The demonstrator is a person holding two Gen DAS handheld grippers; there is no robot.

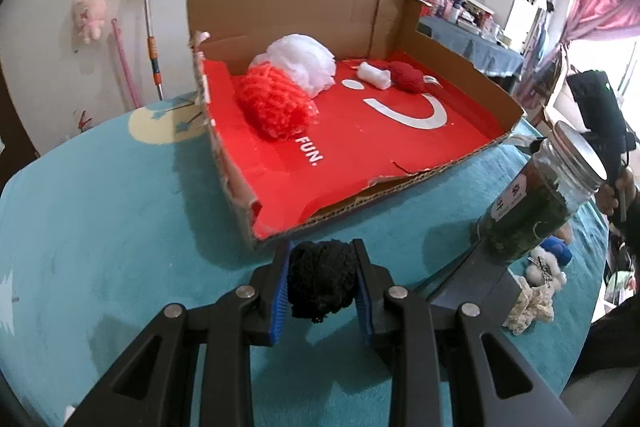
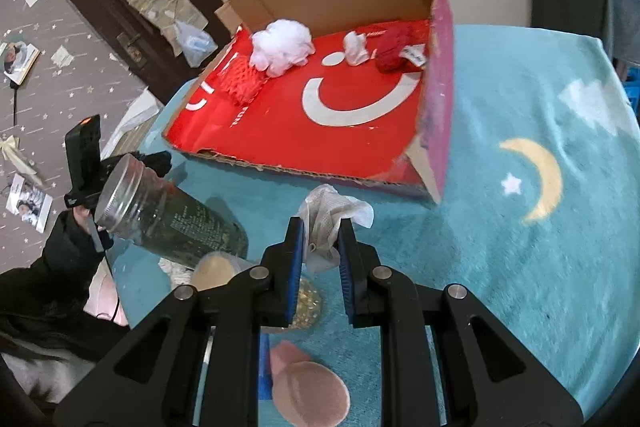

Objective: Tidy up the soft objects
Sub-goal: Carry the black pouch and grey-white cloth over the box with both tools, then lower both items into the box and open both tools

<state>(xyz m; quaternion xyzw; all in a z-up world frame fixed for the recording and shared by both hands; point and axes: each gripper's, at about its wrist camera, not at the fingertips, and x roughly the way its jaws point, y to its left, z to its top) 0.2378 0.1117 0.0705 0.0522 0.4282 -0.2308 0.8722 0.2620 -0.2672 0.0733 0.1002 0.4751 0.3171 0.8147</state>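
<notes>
Left gripper (image 1: 322, 281): jaws clamped on a black yarn ball (image 1: 322, 283), held just before the torn near edge of the cardboard box (image 1: 304, 7). Box interior red; contains an orange-red mesh puff (image 1: 274, 101) touching a white puff (image 1: 302, 61), a small white roll (image 1: 374, 75) and a dark red ball (image 1: 408, 75). Glass jar (image 1: 540, 195) at right, over the teal-covered bench (image 1: 100, 227).

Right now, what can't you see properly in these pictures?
- Left wrist view: small plush toys, partly behind the jar.
- Right wrist view: pink pad, partly under the right gripper.
- Jar label print: too small to read.
</notes>
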